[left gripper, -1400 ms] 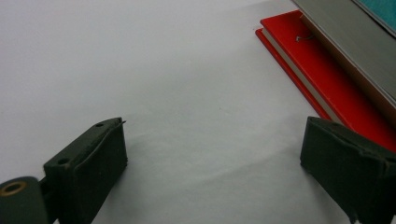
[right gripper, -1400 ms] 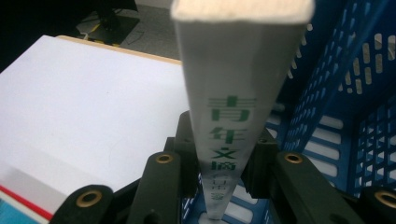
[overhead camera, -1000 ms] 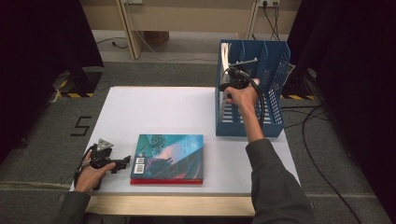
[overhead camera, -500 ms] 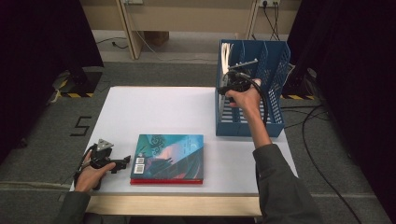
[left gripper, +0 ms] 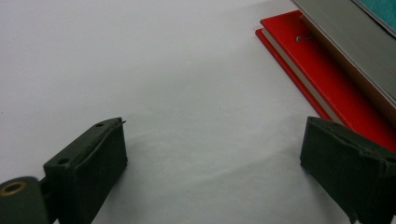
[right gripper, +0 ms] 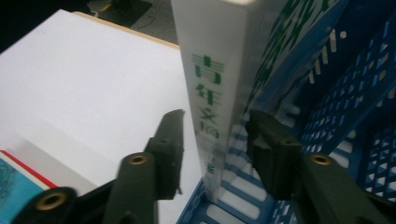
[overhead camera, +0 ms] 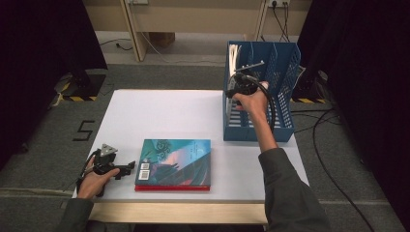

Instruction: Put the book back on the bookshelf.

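At blue file rack [overhead camera: 283,126], right gripper [right gripper: 215,140] jaws apart, straddling upright white book [right gripper: 215,70] spine for grasp; left gripper [left gripper: 215,158] open, idle beside red-edged book [left gripper: 327,79].

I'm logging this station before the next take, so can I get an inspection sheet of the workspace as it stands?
Surface: white rectangular table, mostly bare.
Job's things: white upright book with green lettering stands at the left end of the blue perforated plastic file rack; teal-covered book on a red book lies flat near the front edge.
Clutter: nothing seen.
Grippers: right gripper open, fingers either side of the white book's spine; left gripper open, resting on the table beside the red book.
Cables: black cable trails from the right gripper.
Surroundings: grey floor, dark curtains.
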`<state>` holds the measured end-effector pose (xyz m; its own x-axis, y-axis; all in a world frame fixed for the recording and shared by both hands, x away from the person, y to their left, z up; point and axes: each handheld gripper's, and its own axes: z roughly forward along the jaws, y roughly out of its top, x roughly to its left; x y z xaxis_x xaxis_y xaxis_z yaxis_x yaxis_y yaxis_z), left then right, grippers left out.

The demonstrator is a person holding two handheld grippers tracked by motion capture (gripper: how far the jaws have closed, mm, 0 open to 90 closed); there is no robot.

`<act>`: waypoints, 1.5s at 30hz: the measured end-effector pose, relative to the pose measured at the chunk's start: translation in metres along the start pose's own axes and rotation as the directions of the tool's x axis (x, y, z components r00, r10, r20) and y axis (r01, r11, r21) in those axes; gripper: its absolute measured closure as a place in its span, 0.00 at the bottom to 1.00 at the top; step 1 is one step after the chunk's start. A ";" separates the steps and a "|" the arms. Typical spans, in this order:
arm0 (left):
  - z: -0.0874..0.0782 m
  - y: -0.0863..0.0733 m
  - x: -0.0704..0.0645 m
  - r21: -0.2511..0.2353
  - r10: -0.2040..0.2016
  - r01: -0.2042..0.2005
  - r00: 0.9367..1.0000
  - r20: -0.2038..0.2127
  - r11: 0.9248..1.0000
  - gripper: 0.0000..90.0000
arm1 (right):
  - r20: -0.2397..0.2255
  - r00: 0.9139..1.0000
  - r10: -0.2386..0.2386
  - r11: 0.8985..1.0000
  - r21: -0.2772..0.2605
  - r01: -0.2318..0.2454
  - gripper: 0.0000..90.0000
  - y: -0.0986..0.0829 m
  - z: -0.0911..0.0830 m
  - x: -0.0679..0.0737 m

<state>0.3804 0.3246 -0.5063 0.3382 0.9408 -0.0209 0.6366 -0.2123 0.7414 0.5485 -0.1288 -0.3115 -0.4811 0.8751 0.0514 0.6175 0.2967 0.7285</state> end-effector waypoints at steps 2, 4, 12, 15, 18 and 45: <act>0.000 0.000 0.000 0.000 0.000 0.000 1.000 0.000 1.000 0.07 | -0.012 1.000 0.006 1.000 0.008 -0.006 0.54 -0.003 -0.001 0.000; 0.000 0.000 0.000 0.000 -0.001 0.001 1.000 0.000 1.000 0.07 | -0.015 1.000 0.018 1.000 -0.002 -0.018 0.48 -0.006 -0.004 0.000; 0.000 0.000 0.000 -0.001 -0.002 0.002 1.000 0.000 1.000 0.07 | -0.073 0.997 0.015 1.000 0.001 -0.015 0.41 -0.030 -0.019 0.002; 0.000 0.000 0.000 0.000 -0.001 0.001 1.000 0.000 1.000 0.07 | -0.094 0.995 0.027 1.000 0.007 -0.027 0.40 -0.039 -0.021 -0.001; 0.000 0.000 0.000 -0.001 -0.002 0.002 1.000 0.000 1.000 0.07 | -0.088 0.995 0.037 0.999 0.007 -0.036 0.39 -0.046 -0.023 -0.005; 0.000 0.000 0.000 -0.001 -0.002 0.002 1.000 0.001 1.000 0.07 | -0.203 0.978 0.037 0.999 -0.017 -0.042 0.29 -0.118 -0.048 -0.003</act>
<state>0.3805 0.3246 -0.5064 0.3376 0.9410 -0.0228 0.6362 -0.2103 0.7423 0.4471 -0.1851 -0.3651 -0.5742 0.7896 0.2164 0.6262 0.2533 0.7374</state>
